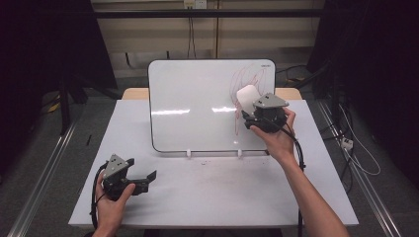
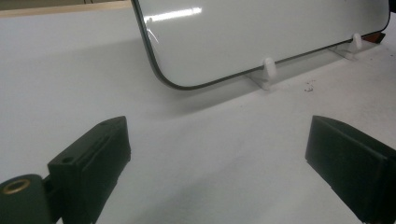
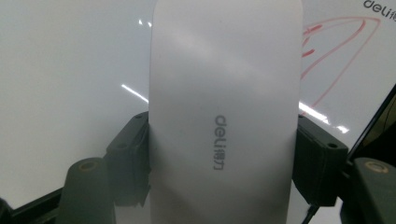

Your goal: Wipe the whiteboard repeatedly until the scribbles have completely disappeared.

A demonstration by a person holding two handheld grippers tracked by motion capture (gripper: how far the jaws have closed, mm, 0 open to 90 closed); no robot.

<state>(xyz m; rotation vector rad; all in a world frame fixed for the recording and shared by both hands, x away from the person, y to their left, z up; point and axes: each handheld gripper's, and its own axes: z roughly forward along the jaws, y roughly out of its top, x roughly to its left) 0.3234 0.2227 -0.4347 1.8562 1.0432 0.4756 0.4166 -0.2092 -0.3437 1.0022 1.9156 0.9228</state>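
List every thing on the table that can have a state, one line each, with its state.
whiteboard: propped upright on its clips, red scribbles on its right part, the rest clean
eraser: gripped, held against the board at the red marks
right gripper: shut on the eraser
left gripper: open, nothing between its jaws, low over the table
white clips: holding the board's bottom edge

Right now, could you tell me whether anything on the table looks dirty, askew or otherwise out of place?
Red scribbles cover the whiteboard's upper right corner, where the right gripper holds a white eraser against the board. A few dark specks lie on the table near the board's foot. Otherwise nothing stands out.
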